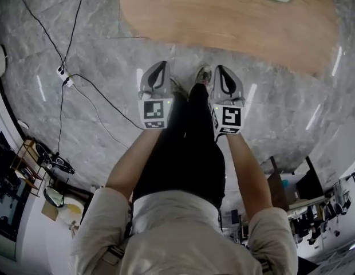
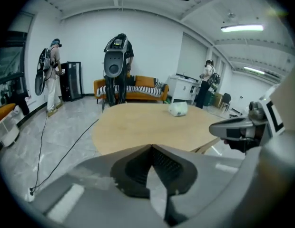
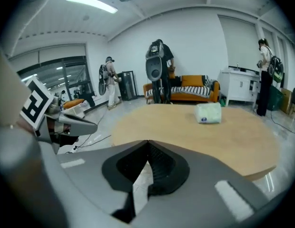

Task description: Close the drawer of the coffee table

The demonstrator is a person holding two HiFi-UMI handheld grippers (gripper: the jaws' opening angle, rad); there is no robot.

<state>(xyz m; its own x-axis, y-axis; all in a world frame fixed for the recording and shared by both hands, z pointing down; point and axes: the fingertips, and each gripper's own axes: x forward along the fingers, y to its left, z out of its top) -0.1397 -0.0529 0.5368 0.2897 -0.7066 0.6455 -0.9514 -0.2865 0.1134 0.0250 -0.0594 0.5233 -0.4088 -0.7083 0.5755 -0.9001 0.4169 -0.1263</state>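
Left gripper and right gripper are held side by side, jaws pressed together, nothing pinched. Coffee table lies ahead of both tips, untouched. No drawer is shown. Approach step is judged; next, the drawer front must be located and pushed in.
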